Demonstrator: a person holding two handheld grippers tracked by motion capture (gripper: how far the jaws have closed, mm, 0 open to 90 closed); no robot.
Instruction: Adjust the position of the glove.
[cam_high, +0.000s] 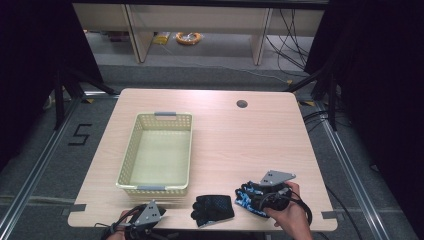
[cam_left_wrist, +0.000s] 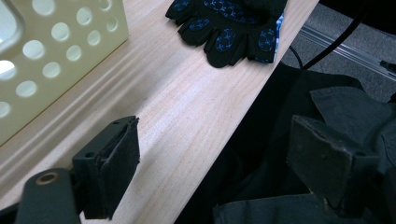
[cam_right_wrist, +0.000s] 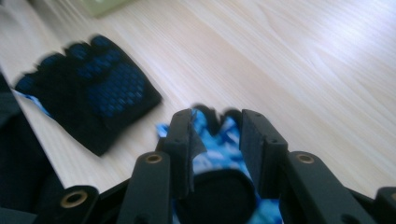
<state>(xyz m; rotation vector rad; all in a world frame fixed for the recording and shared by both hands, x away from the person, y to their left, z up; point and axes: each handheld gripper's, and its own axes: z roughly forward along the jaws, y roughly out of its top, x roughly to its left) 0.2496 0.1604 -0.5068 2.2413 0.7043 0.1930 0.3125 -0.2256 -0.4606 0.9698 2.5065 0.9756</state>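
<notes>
Blue glove (cam_right_wrist: 217, 140) between right tool (cam_right_wrist: 215, 140) jaws

The left gripper (cam_high: 145, 216) hovers at the near edge of the table (cam_high: 260, 135), jaws wide apart. The right gripper (cam_high: 260, 196), farther along that edge, has jaws pinched nearly together.

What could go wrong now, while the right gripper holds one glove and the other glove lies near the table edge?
1. The right gripper pinches the blue patterned glove only by a narrow fold, so it may slip out when lifted toward the basket.
2. The black glove lies at the near edge of the table; a nudge could push it off.
3. The left gripper, open, hangs half over that edge, so it might catch on it.
</notes>
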